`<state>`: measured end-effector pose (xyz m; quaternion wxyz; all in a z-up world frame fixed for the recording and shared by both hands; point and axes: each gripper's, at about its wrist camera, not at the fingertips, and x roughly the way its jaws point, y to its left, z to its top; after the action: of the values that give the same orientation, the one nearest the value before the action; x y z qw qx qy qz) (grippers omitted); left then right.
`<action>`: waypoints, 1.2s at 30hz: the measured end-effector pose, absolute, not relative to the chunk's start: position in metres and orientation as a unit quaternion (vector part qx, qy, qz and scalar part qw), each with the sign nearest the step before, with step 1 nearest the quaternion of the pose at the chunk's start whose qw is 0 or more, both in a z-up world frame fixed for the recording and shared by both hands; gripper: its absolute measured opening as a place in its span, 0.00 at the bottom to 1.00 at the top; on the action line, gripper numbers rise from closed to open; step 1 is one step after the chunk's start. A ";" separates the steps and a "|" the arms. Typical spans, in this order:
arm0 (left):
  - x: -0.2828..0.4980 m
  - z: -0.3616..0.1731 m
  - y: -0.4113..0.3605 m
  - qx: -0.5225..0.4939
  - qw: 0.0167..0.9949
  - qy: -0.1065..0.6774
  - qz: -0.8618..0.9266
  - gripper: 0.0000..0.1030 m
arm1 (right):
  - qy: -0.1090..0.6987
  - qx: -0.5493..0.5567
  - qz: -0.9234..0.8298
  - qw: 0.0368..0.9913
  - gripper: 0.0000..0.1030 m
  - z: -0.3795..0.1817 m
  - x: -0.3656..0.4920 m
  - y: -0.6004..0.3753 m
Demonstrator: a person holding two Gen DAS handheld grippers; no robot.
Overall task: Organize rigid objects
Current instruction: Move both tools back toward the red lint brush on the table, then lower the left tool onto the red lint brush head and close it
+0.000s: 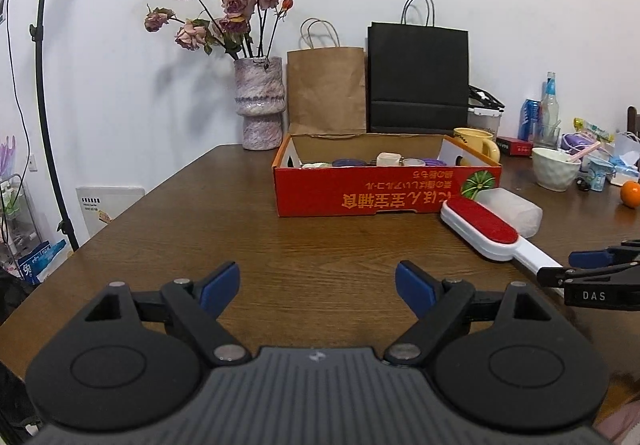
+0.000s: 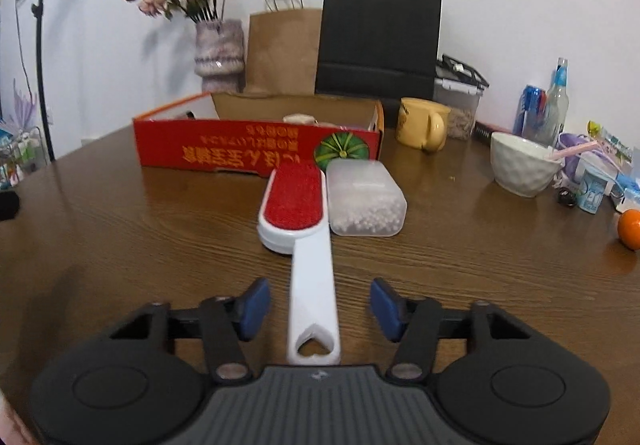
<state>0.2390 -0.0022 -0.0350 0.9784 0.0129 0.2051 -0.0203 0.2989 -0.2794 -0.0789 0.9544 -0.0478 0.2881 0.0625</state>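
The lint brush (image 2: 304, 237) lies handle-first between the parted fingers of the right gripper (image 2: 316, 309), long axis pointing to the red box (image 2: 256, 149); the left gripper (image 1: 318, 289) gapes empty over the bench (image 1: 280, 245)

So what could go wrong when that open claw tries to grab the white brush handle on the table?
The right gripper is open around the white handle of the red-padded lint brush, which lies flat on the wooden table; closing may pinch only its edges and let it slip. The brush head sits beside the frosted plastic box of white beads, so lifting or swinging may nudge it. The red cardboard box already holds items, leaving little room.
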 end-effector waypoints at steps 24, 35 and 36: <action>0.298 -0.060 -0.012 -0.018 0.963 0.264 -0.055 0.84 | 0.272 -0.040 0.056 0.960 0.42 -0.067 0.290 -0.293; 0.335 -0.067 -0.011 -0.047 0.955 0.285 -0.062 0.69 | 0.312 -0.001 0.086 0.946 0.35 -0.064 0.282 -0.303; 0.335 -0.068 -0.011 -0.046 0.956 0.284 -0.064 0.65 | 0.318 0.001 0.090 0.944 0.35 -0.064 0.281 -0.303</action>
<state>0.3350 -0.0112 -0.0676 0.9557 -0.0463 0.2837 -0.0637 0.2811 -0.3028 -0.0642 0.9438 0.0010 0.3179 0.0901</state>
